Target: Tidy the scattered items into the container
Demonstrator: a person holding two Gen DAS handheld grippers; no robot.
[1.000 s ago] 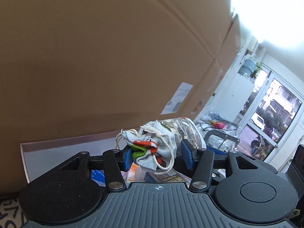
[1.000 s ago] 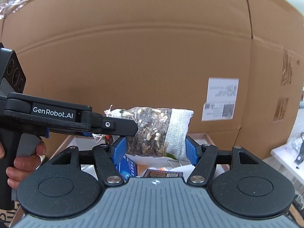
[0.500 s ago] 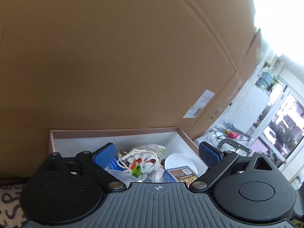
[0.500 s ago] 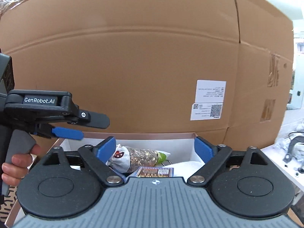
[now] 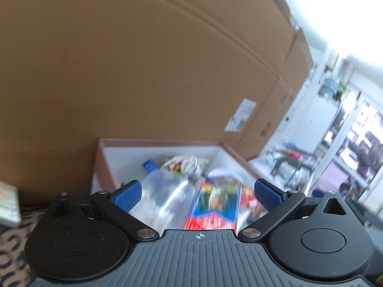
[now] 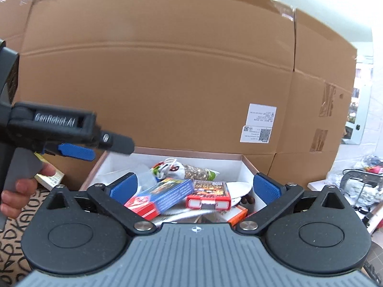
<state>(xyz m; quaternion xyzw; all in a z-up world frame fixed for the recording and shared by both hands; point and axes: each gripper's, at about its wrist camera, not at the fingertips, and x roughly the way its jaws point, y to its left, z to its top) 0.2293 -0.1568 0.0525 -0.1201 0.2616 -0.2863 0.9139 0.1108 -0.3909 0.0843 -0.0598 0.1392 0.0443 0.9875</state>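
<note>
The container (image 6: 249, 165) is a shallow box with a pink rim and white inside, standing against a cardboard wall. In it lie a drawstring cloth pouch of dried bits (image 6: 183, 171), a blue and red carton (image 6: 162, 197), a smaller red box (image 6: 208, 191), a white plate (image 6: 239, 188) and a clear bottle with a blue cap (image 5: 165, 189). My right gripper (image 6: 194, 187) hovers in front of the box, its jaws opening with nothing gripped. My left gripper (image 5: 196, 191) is open and holds nothing; it also shows at the left of the right wrist view (image 6: 107, 149). The left wrist view is blurred.
Tall cardboard boxes (image 6: 167, 83) with a white label (image 6: 259, 123) stand right behind the container. A person's hand (image 6: 19, 191) holds the left gripper's handle. A book (image 5: 8, 203) lies left of the container on patterned cloth (image 6: 14, 227). A wire rack (image 6: 354, 181) and glass doors (image 5: 359, 143) are to the right.
Both grippers held the pouch between them, then opened; the pouch now lies in the container. Both grippers have drawn back from the box, so more of its contents show.
</note>
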